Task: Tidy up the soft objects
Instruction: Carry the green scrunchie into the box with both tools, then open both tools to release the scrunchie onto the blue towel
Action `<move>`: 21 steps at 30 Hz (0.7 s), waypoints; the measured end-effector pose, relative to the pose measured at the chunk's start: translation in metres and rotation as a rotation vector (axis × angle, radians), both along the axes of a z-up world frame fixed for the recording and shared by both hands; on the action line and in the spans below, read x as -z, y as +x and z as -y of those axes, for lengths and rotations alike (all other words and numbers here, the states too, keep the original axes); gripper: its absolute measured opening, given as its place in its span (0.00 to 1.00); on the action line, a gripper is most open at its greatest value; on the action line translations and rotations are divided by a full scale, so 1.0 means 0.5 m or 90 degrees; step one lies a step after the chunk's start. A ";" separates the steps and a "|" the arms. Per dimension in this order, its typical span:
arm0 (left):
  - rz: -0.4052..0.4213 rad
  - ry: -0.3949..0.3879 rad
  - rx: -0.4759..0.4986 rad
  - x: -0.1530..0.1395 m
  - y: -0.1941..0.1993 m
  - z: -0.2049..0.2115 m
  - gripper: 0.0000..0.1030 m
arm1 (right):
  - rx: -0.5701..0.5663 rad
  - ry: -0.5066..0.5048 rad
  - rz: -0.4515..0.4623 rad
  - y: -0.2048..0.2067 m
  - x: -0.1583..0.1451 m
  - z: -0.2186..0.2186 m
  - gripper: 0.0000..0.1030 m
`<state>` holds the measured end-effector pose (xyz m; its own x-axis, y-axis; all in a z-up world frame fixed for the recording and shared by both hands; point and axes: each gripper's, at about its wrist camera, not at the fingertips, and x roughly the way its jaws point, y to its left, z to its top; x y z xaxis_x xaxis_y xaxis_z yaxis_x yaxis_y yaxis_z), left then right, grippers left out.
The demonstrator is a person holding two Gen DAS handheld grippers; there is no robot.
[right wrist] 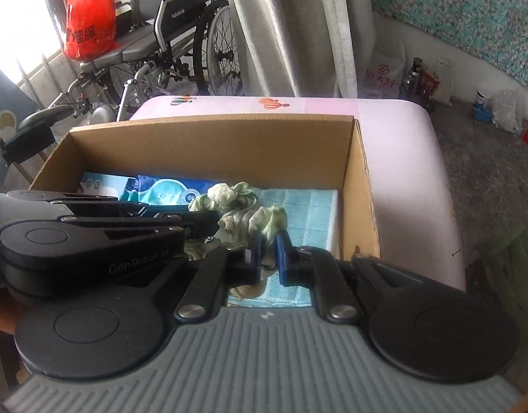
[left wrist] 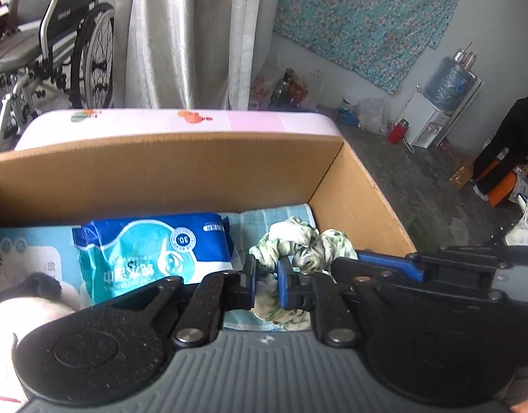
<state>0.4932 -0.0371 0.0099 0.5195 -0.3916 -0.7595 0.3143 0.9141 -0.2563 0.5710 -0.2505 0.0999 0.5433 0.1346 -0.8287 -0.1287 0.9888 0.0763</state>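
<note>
A crumpled green-and-white cloth (left wrist: 298, 241) lies inside an open cardboard box (left wrist: 160, 172), on a folded light-blue towel (left wrist: 264, 218). My left gripper (left wrist: 266, 284) is shut on the cloth's left part. My right gripper (right wrist: 269, 258) is shut on the cloth's right part (right wrist: 250, 216). The right gripper shows from the side in the left wrist view (left wrist: 384, 265), and the left gripper in the right wrist view (right wrist: 195, 218). A blue wet-wipes pack (left wrist: 153, 251) and a pale blue box (left wrist: 26, 251) lie in the box's left half. A white plush item (left wrist: 19, 323) sits at the near left.
The box (right wrist: 212, 144) stands on a pink cushioned surface (right wrist: 408, 172). A wheelchair (right wrist: 181, 41) and grey curtain (right wrist: 291, 27) are behind it. A water dispenser (left wrist: 435, 113), red flask (left wrist: 396, 132) and bags stand on the floor at the right.
</note>
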 end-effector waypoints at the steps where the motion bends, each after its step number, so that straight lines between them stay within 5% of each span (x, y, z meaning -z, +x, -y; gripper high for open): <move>1: -0.021 0.004 -0.003 0.013 0.012 0.002 0.16 | 0.001 -0.011 -0.012 0.013 0.013 0.000 0.08; 8: -0.035 0.031 -0.013 0.056 0.024 0.010 0.28 | -0.029 -0.087 -0.038 0.028 0.075 -0.019 0.07; 10: -0.019 0.024 -0.019 0.047 0.019 0.007 0.23 | -0.030 -0.074 -0.035 0.024 0.073 -0.021 0.10; 11: -0.023 0.017 -0.017 0.043 0.018 0.005 0.05 | -0.033 -0.067 -0.036 0.023 0.072 -0.022 0.12; 12: -0.037 0.013 -0.013 0.042 0.020 0.003 0.04 | -0.030 -0.063 -0.035 0.018 0.069 -0.020 0.12; 19: -0.127 0.037 -0.028 0.094 0.038 0.032 0.04 | -0.012 -0.034 -0.035 -0.023 0.039 0.007 0.12; 21: -0.118 0.046 -0.040 0.086 0.036 0.036 0.11 | -0.009 -0.023 -0.030 -0.036 0.029 0.014 0.12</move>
